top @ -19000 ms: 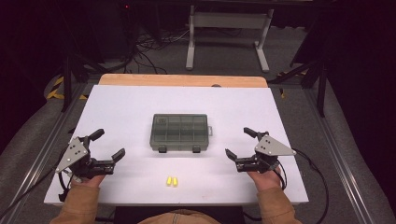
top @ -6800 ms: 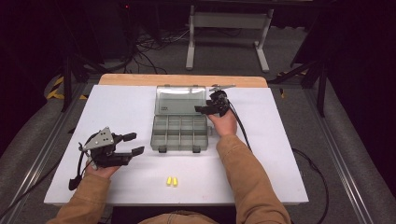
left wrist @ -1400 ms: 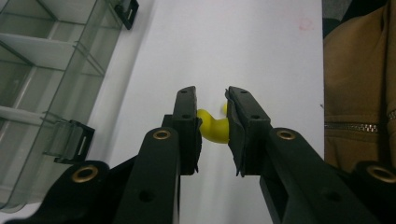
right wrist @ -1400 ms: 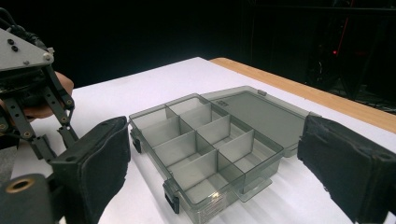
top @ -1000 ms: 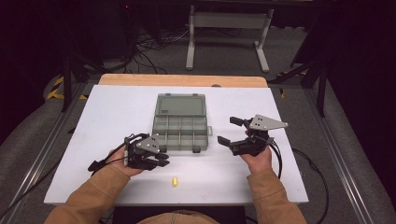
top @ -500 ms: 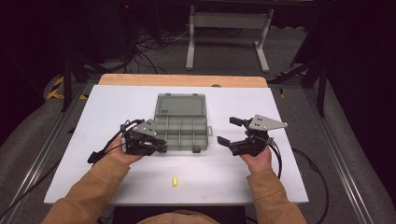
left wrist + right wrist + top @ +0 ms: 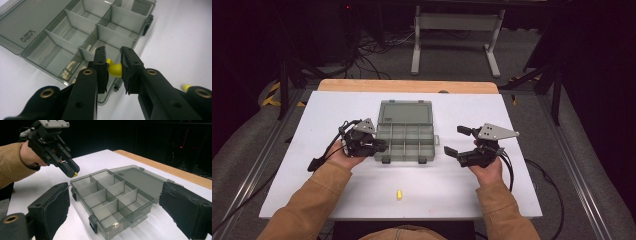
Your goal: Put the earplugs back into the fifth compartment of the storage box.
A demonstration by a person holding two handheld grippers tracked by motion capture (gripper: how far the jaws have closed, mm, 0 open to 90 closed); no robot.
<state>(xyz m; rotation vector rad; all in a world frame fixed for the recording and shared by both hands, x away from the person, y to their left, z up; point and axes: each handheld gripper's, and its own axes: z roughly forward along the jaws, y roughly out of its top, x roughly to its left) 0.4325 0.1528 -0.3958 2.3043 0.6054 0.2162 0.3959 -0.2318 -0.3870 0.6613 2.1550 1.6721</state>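
Observation:
An open grey compartment box [image 7: 404, 135] lies mid-table, its lid [image 7: 405, 112] folded flat behind it. My left gripper [image 7: 379, 146] hovers at the box's near left corner, shut on a yellow earplug [image 7: 114, 70]. In the right gripper view the left gripper [image 7: 71, 171] hangs just above the box [image 7: 112, 195], the earplug [image 7: 75, 174] at its tips. A second yellow earplug [image 7: 399, 194] lies on the white table [image 7: 337, 107] near the front edge. Right of the box, my right gripper [image 7: 455, 141] stands open and empty.
Two black latches [image 7: 384, 160] sit on the box's front wall. A wooden strip [image 7: 407, 86] borders the table's far edge. Cables trail from both grippers over the table sides. A metal stand [image 7: 454, 30] is on the floor beyond.
My left gripper has carried one earplug away from the front of the table to the box's near left corner. One earplug stays on the table. The right gripper has kept still.

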